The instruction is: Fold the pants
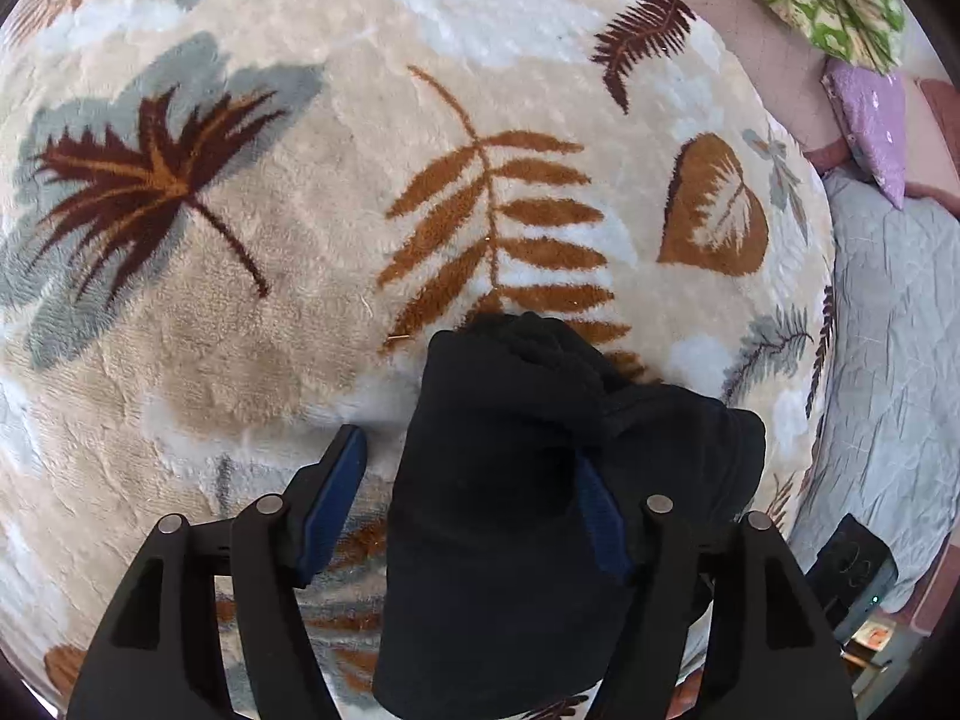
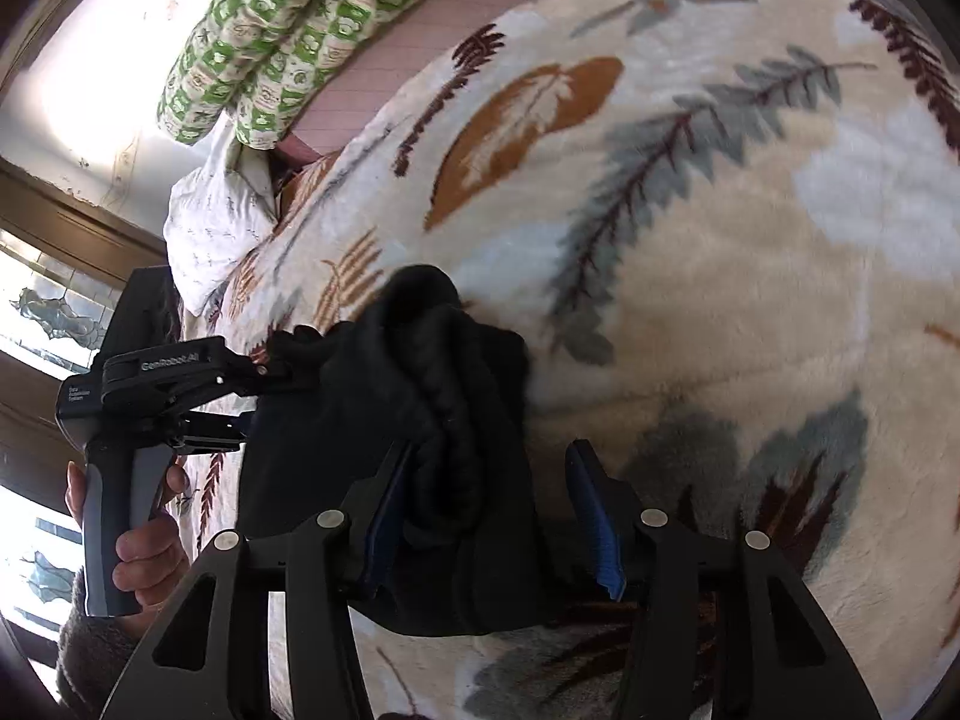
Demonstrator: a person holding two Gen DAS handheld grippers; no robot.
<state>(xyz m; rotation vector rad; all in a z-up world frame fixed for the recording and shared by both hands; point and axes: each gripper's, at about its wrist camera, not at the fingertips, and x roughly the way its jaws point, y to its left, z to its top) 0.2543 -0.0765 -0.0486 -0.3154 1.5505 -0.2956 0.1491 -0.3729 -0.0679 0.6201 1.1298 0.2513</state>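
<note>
The black pants (image 1: 510,480) lie bunched in a compact bundle on the leaf-patterned blanket (image 1: 270,240). My left gripper (image 1: 474,480) is open, its jaws wide apart around the bundle, and cloth covers part of the right finger. In the right wrist view the pants (image 2: 420,432) sit between the fingers of my right gripper (image 2: 492,498), which is open too. The left gripper (image 2: 180,384) shows there from the side, held by a hand, touching the bundle's left edge.
The blanket (image 2: 720,240) covers a bed. A green patterned quilt (image 2: 270,36) and a white pillow (image 2: 216,222) lie at the head. A purple pillow (image 1: 870,120), a grey sheet (image 1: 900,360) and a black device (image 1: 852,570) are at the bedside.
</note>
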